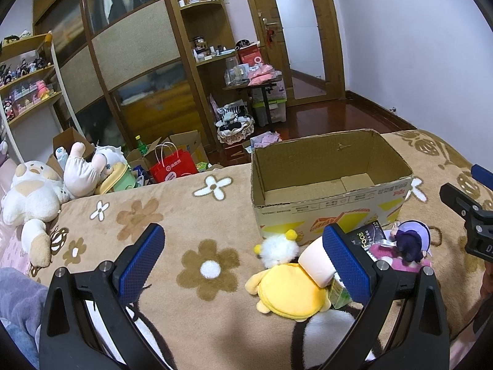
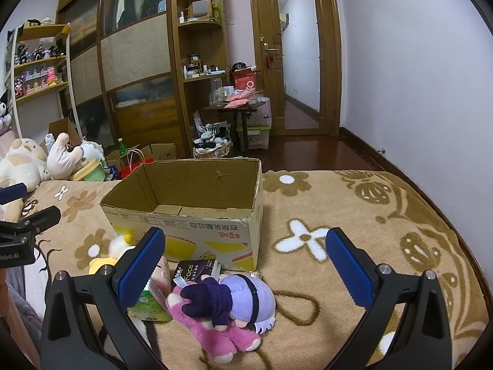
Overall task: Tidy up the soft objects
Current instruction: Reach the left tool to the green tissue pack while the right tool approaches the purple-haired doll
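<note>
An open, empty cardboard box stands on the flowered beige blanket. In front of it lie a yellow and white plush, a purple-haired doll on a pink plush, a green carton and a black packet. My left gripper is open and empty, just left of the pile. My right gripper is open and empty, above the doll.
Large white plush toys lie at the blanket's far left edge. Beyond the bed are a red bag, boxes, a wardrobe, shelves and a door. The right gripper shows at the left view's right edge.
</note>
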`<state>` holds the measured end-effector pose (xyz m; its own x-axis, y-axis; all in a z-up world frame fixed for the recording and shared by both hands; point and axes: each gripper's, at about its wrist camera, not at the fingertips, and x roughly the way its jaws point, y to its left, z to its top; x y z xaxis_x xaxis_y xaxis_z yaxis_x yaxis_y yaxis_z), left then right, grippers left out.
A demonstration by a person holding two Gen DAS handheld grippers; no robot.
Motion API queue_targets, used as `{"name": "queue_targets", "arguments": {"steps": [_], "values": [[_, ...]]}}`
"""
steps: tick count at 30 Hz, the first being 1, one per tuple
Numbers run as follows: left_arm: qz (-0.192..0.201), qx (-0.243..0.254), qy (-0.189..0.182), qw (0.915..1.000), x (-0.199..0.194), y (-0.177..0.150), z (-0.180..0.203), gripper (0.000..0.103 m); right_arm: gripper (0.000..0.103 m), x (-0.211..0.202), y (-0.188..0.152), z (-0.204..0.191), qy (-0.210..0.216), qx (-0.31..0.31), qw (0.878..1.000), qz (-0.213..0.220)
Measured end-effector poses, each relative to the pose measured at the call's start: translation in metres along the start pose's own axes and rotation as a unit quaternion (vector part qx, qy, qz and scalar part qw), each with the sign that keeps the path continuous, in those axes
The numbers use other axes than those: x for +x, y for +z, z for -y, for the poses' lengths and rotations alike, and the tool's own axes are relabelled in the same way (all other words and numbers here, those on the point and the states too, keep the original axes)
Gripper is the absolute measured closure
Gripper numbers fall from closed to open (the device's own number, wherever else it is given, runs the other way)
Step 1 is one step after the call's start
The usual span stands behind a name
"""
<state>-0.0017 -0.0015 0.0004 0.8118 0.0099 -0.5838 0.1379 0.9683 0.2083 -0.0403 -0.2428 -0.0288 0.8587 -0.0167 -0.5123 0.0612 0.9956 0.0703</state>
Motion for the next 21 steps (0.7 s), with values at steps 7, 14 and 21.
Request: {"name": "queue_targets", "arguments": {"steps": [7, 14, 21], "values": [[-0.001, -0.008, -0.019, 0.9998, -0.001, 0.002, 0.005, 0.002, 0.0, 0.003, 0.009, -0.001, 0.009, -0.003, 1.0, -0.006], [-0.02, 0.003, -0.041, 0.999, 0.005, -0.002, 0.023, 0.002, 0.0, 0.011, 0.015, -0.001, 0.021, 0.004, 0.999, -0.034], [-0.048, 0.006, -0.057, 0.9972, 0.02, -0.004, 0.047, 0.002, 0.0, 0.024, 0.013, 0.006, 0.032, 0.029, 0.997, -0.065]]}}
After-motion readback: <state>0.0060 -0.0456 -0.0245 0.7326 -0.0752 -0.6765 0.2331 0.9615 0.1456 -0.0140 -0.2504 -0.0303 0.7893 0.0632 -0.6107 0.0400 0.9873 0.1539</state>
